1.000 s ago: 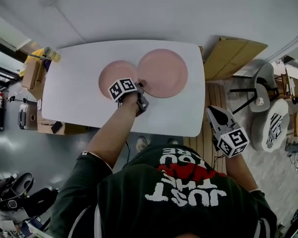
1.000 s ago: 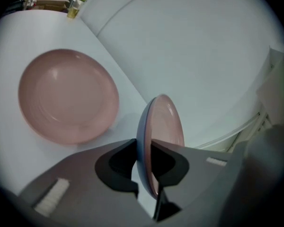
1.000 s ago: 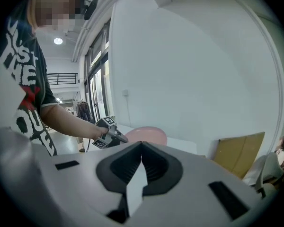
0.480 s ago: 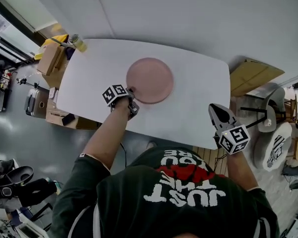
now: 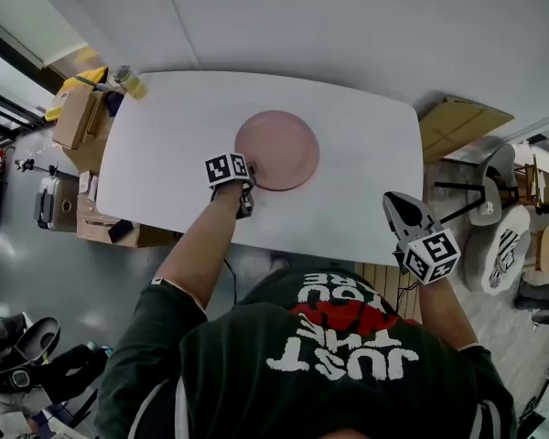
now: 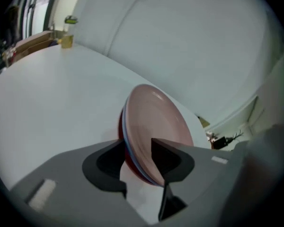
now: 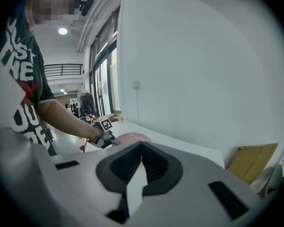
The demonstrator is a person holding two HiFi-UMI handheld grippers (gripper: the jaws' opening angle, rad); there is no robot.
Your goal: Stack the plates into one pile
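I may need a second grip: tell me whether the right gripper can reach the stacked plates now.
Probably yes. The right gripper hangs by the near right corner of the table, shut and empty; only bare top lies between it and the plates.

The left gripper (image 6: 137, 146), its jaws just opened wider, hides the plate pile's (image 6: 154, 119) near rim from us; overhead we cannot count plates.

Bright even light, soft shadows — fisheye warp, dark corners
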